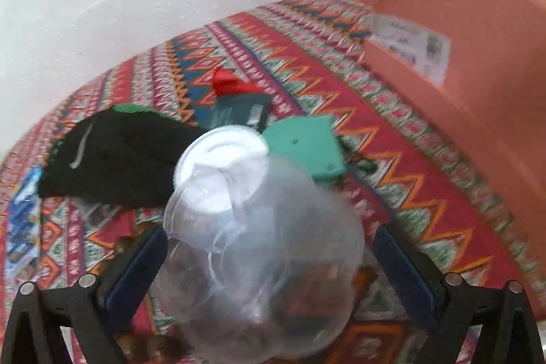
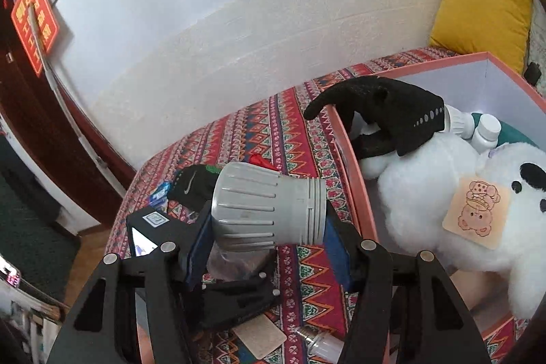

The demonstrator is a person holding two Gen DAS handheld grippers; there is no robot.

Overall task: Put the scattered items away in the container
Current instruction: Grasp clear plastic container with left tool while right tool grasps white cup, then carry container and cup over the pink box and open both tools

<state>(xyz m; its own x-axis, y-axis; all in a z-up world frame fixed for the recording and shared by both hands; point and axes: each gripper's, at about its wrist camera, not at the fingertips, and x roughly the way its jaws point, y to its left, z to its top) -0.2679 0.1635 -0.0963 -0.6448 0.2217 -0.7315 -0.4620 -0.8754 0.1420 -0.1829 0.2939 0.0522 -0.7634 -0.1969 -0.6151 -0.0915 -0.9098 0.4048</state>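
While right tongs (image 2: 269, 220) clench a grey lamp housing (image 2: 266, 207), left tongs (image 1: 269, 265) straddle a clear cup (image 1: 259, 261), contact unclear

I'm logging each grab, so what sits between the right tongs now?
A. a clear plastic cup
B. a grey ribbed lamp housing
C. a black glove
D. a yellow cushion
B: the right tongs press their blue pads on both ends of the grey ribbed lamp housing.

Soft even daylight, no hard shadows. Left view motion-blurred throughout: pink box (image 1: 460, 63) smeared, clear cup (image 1: 259, 248) hazy between fingers. Right view sharp, white wall (image 2: 239, 23) bright, dark vignette at corners. Strong fisheye bending at edges.
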